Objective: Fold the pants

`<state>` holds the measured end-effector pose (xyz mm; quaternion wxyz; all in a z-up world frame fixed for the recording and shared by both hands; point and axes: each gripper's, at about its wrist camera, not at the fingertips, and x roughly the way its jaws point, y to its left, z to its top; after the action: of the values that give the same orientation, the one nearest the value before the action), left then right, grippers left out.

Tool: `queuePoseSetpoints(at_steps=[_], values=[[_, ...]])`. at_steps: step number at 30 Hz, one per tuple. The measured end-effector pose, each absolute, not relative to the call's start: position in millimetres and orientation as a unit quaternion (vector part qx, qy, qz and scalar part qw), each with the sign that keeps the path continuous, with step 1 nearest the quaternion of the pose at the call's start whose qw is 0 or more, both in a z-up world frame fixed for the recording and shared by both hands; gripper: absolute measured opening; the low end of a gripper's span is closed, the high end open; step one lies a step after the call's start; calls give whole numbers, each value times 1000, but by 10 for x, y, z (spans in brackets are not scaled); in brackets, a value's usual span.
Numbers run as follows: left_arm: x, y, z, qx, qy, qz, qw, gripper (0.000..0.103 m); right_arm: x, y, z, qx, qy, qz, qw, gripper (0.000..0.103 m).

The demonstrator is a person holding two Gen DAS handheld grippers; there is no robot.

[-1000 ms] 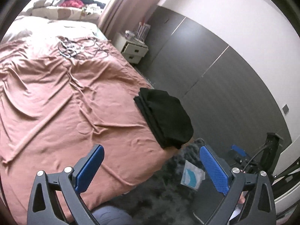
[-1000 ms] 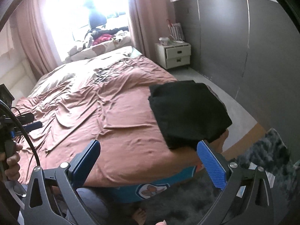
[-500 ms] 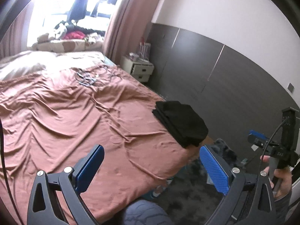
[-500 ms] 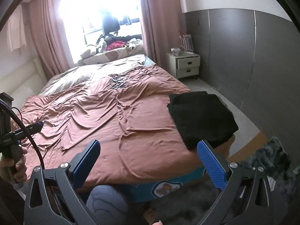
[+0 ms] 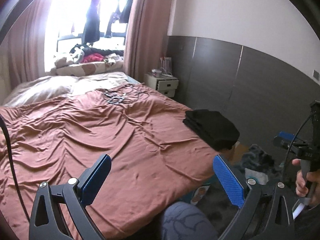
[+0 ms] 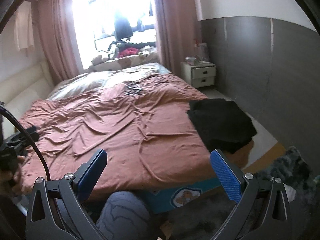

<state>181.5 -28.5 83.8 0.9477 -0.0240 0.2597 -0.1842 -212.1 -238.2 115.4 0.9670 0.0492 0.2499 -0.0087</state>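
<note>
**Black pants folded at the bed's right corner**

Black pants (image 5: 212, 129) (image 6: 222, 122) are seen stacked at the right foot corner of the bed (image 5: 100, 132), overhanging slightly. Both tools, left tool (image 5: 163, 177) and right tool (image 6: 158, 171), are held wide apart, empty, well clear. If tidied, the stack is best nudged inward. Layer count and far edges cannot be made out.

The black pants (image 5: 212, 128) were seen folded into a flat, layered stack, laid at the bed's (image 5: 112, 136) right corner, slightly overhanging its edge.
</note>
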Motion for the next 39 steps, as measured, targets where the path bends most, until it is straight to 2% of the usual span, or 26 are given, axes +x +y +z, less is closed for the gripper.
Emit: queuePoseSetpoints(at_steps=[17,30,39], values=[[1013,78,562,-4,207,-120,971,103,-2476,-1909,690,21,228,13,973,103],[505,59,362,-10,168,-107,980,103,-2875,-1860,332,44,184,-6,982,103],[245,1,285,-13,137,-77,987,103,-3015,-1744,108,47,188,2,981,103]])
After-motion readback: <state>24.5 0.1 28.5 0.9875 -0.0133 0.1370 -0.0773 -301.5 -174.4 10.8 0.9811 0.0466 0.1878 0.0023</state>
